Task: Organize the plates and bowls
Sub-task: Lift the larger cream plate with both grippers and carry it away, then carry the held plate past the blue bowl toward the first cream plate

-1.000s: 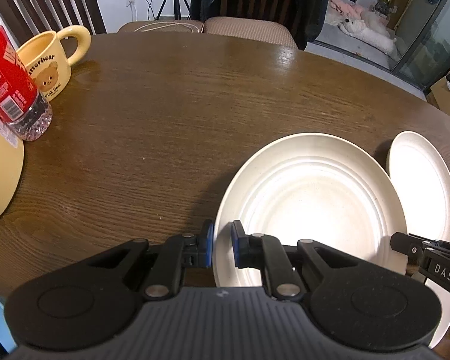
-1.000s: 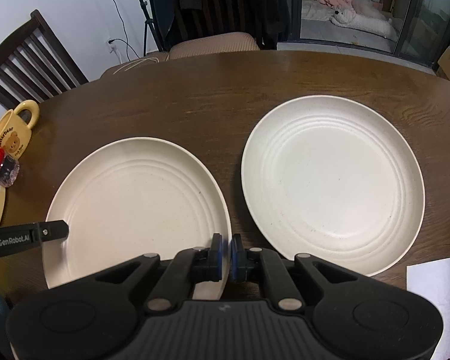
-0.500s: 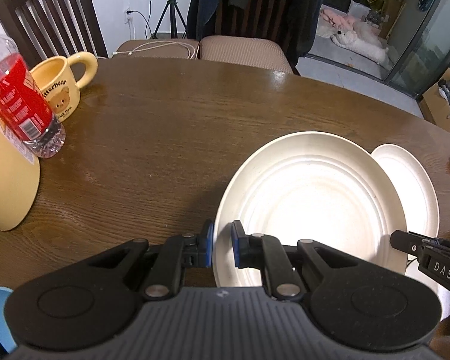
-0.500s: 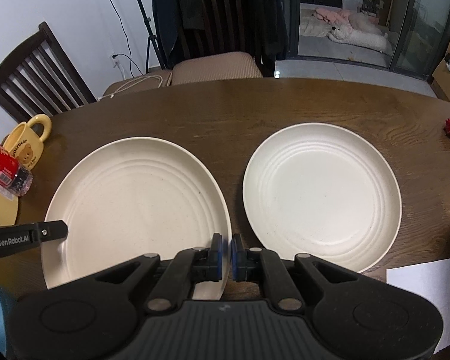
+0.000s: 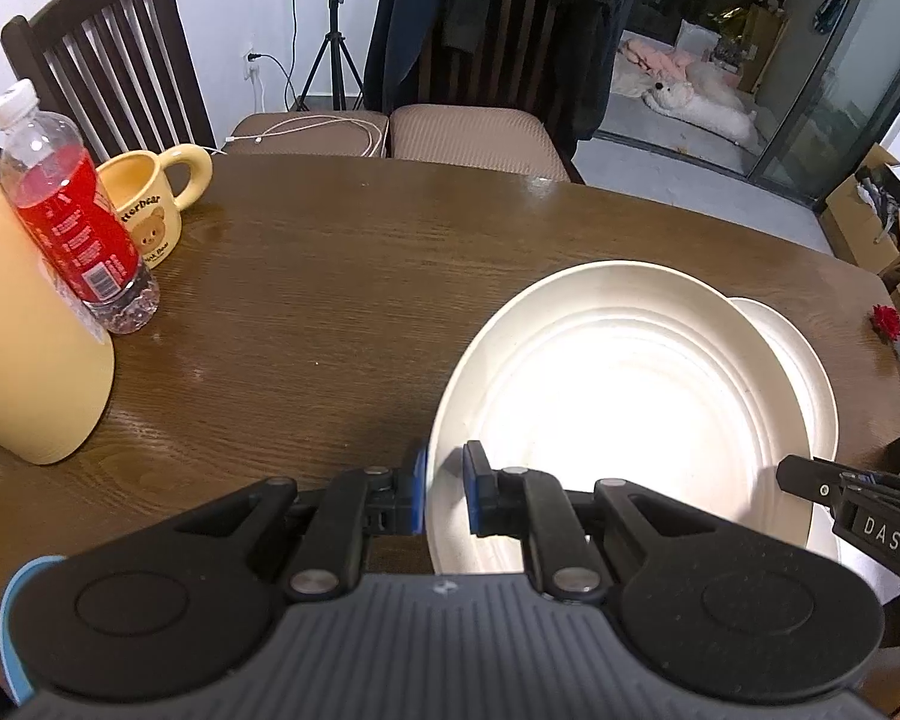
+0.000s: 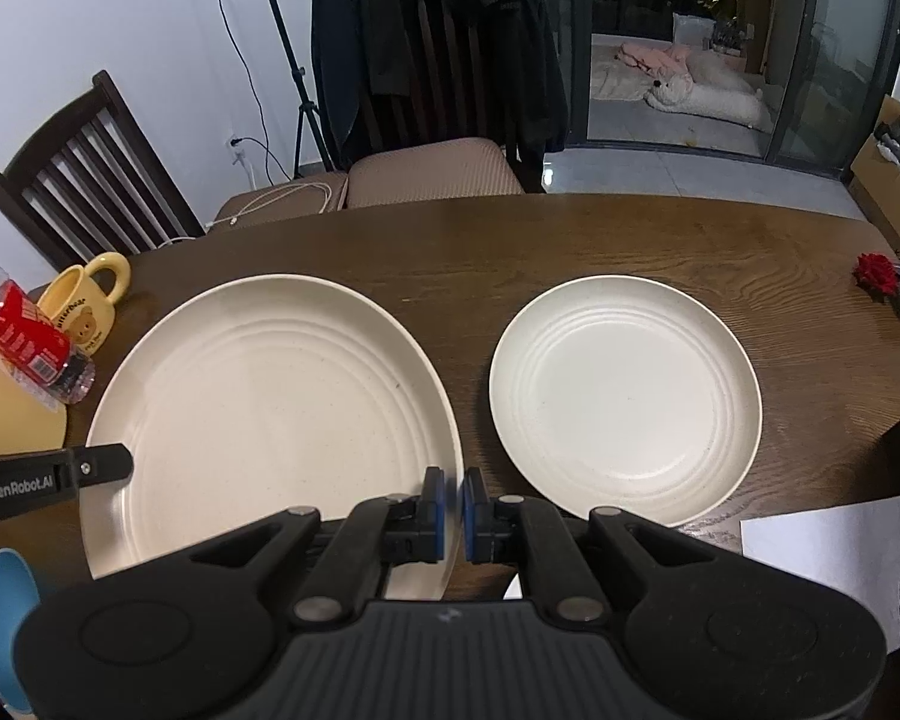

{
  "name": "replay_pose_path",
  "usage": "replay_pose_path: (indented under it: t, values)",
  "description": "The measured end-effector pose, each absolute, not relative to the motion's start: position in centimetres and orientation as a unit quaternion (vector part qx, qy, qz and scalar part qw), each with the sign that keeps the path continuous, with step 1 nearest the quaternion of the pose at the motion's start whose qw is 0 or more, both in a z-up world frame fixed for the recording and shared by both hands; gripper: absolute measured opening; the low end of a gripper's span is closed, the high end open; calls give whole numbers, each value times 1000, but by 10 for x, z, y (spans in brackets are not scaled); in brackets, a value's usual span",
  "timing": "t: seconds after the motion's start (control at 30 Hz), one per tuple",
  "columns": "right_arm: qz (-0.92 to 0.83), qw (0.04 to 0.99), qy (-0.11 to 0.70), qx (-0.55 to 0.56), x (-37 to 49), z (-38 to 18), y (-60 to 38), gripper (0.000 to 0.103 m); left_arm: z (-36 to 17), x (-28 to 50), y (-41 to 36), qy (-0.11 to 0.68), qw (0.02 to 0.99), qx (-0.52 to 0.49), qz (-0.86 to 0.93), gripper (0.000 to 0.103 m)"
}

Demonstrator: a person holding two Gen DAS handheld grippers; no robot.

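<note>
Both grippers pinch one large cream plate, each clamped on an opposite edge of its rim: the left gripper [image 5: 445, 495] bites the plate [image 5: 618, 414] at its left edge, the right gripper [image 6: 451, 507] at its right edge. From the left, a yellow jug [image 5: 24, 348] stands beside a red-labelled bottle [image 5: 72, 222] and a yellow bear mug [image 5: 150, 210] on the wooden table [image 5: 330, 276]. Right of the held plate lies a second cream plate [image 6: 624, 396] flat on the wood, apart from the first. Farther right sit white paper [image 6: 822, 546] and a red flower [image 6: 876, 273].
</note>
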State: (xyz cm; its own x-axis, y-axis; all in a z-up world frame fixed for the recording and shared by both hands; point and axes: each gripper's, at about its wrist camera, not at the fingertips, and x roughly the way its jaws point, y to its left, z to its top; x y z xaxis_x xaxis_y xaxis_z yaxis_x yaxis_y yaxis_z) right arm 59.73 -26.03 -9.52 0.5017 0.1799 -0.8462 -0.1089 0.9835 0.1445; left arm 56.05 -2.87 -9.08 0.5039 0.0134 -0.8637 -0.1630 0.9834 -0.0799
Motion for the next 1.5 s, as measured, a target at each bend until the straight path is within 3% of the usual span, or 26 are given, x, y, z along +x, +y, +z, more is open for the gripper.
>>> replay_pose_path:
  t: [1.5]
  values:
    - [29,888,455,63,413,-52,-236,6,-49,402,-13,471,881,-34,-11,13]
